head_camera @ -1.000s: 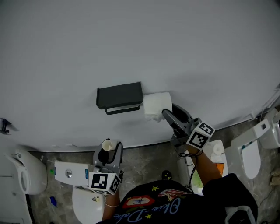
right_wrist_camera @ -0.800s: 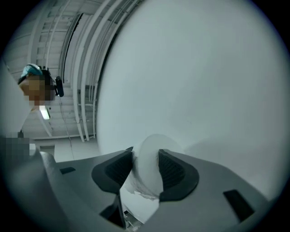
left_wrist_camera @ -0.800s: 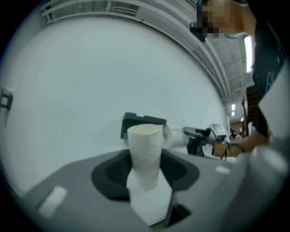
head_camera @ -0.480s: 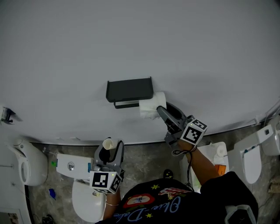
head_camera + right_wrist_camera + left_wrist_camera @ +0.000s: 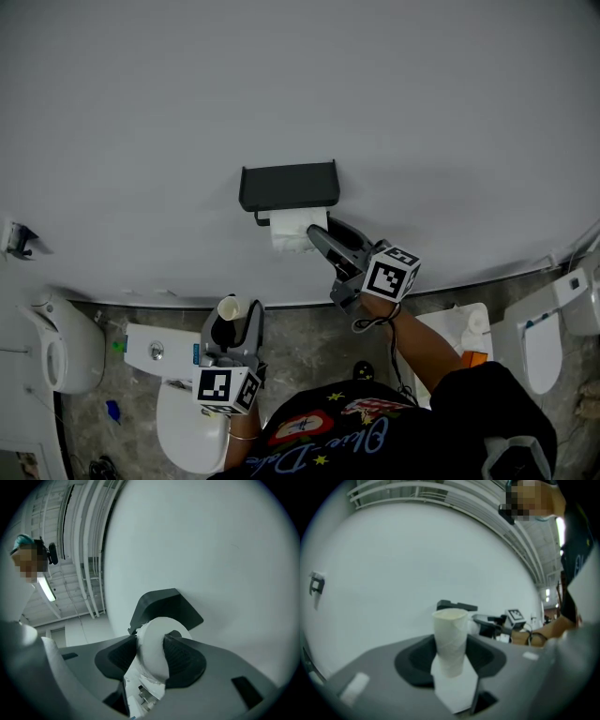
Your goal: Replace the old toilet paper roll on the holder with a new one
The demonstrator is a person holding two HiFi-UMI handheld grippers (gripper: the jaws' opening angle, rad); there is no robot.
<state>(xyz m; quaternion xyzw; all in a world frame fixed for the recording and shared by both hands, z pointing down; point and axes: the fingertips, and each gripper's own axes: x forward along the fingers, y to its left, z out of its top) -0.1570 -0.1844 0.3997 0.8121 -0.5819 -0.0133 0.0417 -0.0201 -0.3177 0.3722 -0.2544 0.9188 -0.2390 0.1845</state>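
holder (image 5: 288,186): black, on wall (image 5: 141,112), 12 o'clock of centre | new roll (image 5: 289,231): just under holder, at its 6 o'clock | right gripper (image 5: 317,238): clasps new roll from its 4 o'clock | left gripper (image 5: 234,323): 7 o'clock of centre, grips upright cardboard tube (image 5: 228,307) above toilet (image 5: 178,427)

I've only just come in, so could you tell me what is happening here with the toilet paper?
A person is swapping the roll, with a gripper in each hand. The right gripper is shut on the new toilet paper roll, right under the black wall holder; whether it sits on the bar is unclear. The left gripper holds the empty cardboard tube, lower down above the toilet.
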